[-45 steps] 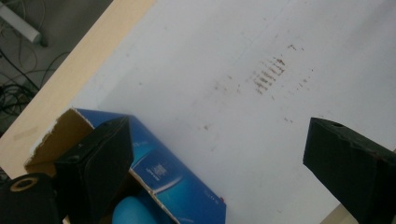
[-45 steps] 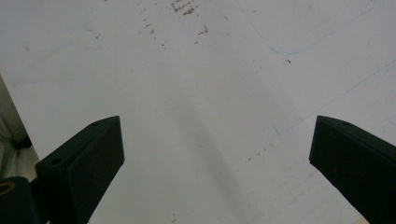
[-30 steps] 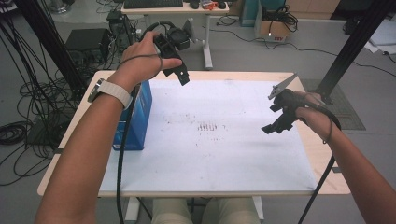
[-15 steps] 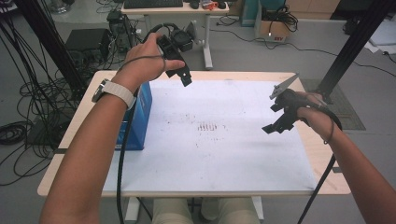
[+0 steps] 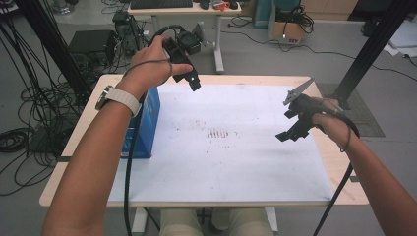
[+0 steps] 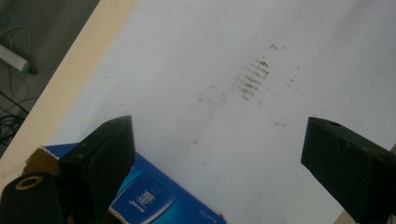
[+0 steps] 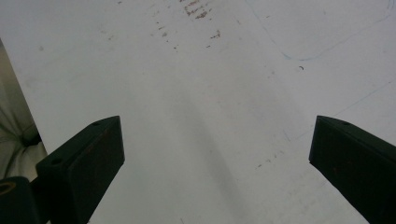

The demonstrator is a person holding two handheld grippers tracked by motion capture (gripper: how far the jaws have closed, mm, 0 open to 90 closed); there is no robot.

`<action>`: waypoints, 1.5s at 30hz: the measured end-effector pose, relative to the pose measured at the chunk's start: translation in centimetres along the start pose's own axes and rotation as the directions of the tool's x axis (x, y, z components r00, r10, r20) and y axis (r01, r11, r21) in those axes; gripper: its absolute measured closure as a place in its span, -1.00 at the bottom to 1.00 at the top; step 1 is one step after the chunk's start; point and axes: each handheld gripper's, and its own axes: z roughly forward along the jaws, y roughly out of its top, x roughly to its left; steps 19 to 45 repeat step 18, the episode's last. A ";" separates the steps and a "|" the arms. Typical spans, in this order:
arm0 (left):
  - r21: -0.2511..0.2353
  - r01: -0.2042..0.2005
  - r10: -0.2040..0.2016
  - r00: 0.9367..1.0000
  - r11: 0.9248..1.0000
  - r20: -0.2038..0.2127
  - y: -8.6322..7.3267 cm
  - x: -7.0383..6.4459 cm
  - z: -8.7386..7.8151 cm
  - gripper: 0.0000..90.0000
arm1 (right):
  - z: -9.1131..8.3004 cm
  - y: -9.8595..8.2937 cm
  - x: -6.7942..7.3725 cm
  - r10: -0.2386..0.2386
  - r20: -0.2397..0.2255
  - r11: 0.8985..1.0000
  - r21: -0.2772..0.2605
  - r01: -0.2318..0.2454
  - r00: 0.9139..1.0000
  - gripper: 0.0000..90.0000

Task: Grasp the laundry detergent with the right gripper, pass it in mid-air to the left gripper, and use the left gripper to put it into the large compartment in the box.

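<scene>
Left gripper (image 5: 189,73) upper centre-left of high view, raised off table, jaws spread wide, nothing between. In left gripper view, blue box (image 6: 154,196) sits at lower left of frame, just below near jaw.

Blue box (image 5: 142,125) stands on edge at left margin of white sheet (image 5: 236,157), long axis running away from person, partly under left forearm.

Right gripper (image 5: 291,128) right of frame, jaws wide, empty, well apart from box.

Judgement: left hand nearer; box lies below and toward person.
</scene>
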 end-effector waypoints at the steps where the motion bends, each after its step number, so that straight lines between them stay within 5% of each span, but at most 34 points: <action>1: -0.011 0.008 -0.008 1.000 1.000 0.002 0.0 0.0 0.0 -0.77 | 0.0 0.0 0.0 0.000 0.000 1.000 0.001 0.000 1.000 -0.93; 45: -0.004 0.007 -0.007 1.000 1.000 0.001 0.0 0.3 0.2 -0.77 | 0.3 -0.1 -0.3 -0.003 -0.006 1.000 0.005 0.003 1.000 -0.93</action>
